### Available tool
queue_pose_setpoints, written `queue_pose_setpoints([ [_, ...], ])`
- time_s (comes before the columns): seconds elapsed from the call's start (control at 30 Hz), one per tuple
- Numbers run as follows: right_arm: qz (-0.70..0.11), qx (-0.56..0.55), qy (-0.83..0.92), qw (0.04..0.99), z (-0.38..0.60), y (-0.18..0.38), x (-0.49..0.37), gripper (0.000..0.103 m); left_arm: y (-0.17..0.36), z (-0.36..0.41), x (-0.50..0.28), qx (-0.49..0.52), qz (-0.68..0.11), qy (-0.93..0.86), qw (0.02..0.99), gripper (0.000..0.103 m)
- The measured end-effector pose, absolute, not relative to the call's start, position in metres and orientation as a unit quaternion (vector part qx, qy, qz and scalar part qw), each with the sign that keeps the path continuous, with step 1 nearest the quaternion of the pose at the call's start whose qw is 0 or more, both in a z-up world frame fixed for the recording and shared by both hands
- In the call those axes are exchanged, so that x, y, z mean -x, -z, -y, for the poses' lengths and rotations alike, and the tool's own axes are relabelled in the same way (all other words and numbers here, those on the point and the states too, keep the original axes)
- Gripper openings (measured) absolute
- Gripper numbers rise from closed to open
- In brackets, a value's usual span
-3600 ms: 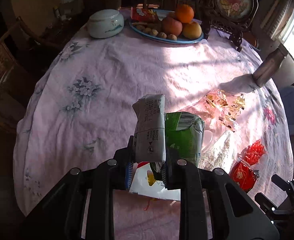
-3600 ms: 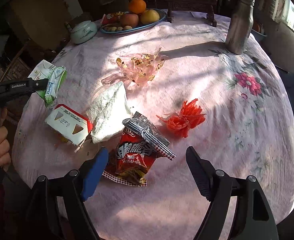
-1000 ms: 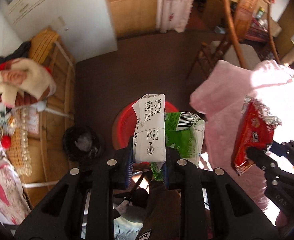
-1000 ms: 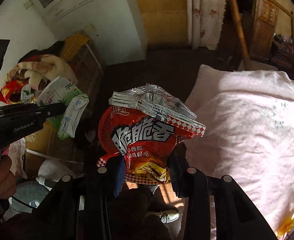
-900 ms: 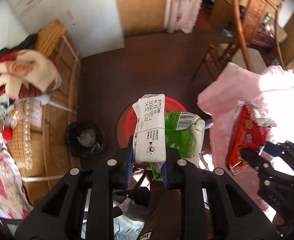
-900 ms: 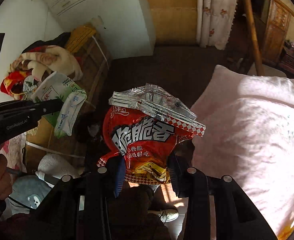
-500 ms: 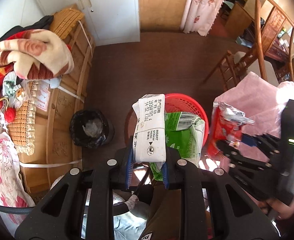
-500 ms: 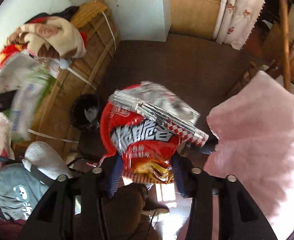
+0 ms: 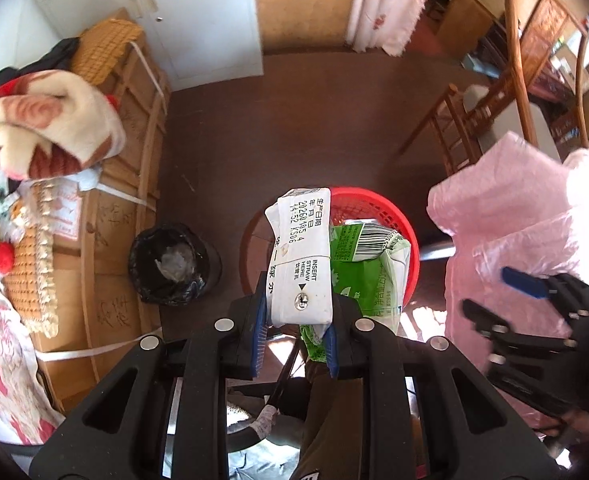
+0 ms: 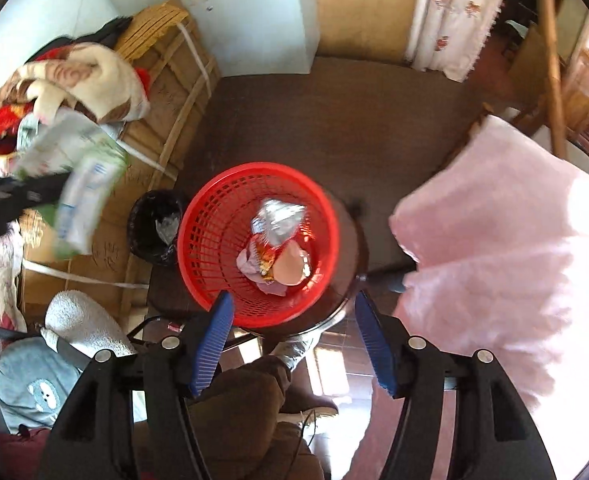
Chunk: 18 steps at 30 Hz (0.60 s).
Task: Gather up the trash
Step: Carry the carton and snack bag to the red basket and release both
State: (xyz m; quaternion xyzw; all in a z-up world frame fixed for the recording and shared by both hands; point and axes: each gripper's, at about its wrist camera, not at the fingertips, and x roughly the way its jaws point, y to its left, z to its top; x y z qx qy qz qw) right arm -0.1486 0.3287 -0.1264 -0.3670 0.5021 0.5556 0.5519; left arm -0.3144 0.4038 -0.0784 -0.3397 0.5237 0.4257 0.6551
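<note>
My left gripper [image 9: 294, 330] is shut on a crumpled green and white drink carton [image 9: 302, 256], held above a red plastic basket [image 9: 408, 248] on the floor. In the right wrist view the carton [image 10: 82, 188] shows blurred at the left, clamped in the left gripper. My right gripper [image 10: 292, 326] points down over the red basket [image 10: 210, 216]; its jaws are opening with nothing between them. The red snack bag [image 10: 278, 236] lies inside the basket with other scraps. The right gripper [image 9: 506, 300] also shows at the right of the left wrist view.
A black-lined bin [image 10: 154, 228] stands left of the basket. The pink tablecloth [image 10: 514, 248] hangs at the right. Wooden crates [image 9: 126, 184] with a blanket [image 9: 46, 128] stand at the left, wooden chairs [image 9: 494, 92] at the back right. My own brown trouser leg [image 10: 238, 412] is below.
The right gripper opened and the red snack bag dropped from it into the red basket. Both grippers sank closer over the basket; the left one still holds the carton.
</note>
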Motion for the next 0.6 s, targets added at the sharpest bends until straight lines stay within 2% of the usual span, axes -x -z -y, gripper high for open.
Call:
queue_pose_setpoints([
  [0.13,-0.507,0.355,-0.54,0.57,-0.313,0.114,0.131,0.063,0.105,-0.407,0.296,0.339,-0.546,-0.402,0.652,0.025],
  [0.27,-0.513,0.349,-0.525,0.582,-0.301,0.106,0.117,0.063,0.134,-0.407,0.276,0.343,-0.566,-0.373,0.65,0.029],
  [0.3,-0.515,0.348,-0.522,0.584,-0.298,0.105,0.114,0.063,0.14,-0.408,0.272,0.344,-0.57,-0.368,0.649,0.032],
  [0.37,-0.517,0.347,-0.516,0.588,-0.293,0.102,0.109,0.063,0.152,-0.41,0.265,0.342,-0.581,-0.369,0.639,0.051],
  [0.57,-0.513,0.332,-0.505,0.609,-0.275,0.09,0.097,0.063,0.135,-0.413,0.256,0.339,-0.568,-0.375,0.65,0.072],
  [0.6,-0.511,0.328,-0.504,0.615,-0.27,0.086,0.094,0.063,0.13,-0.412,0.253,0.334,-0.566,-0.374,0.654,0.073],
])
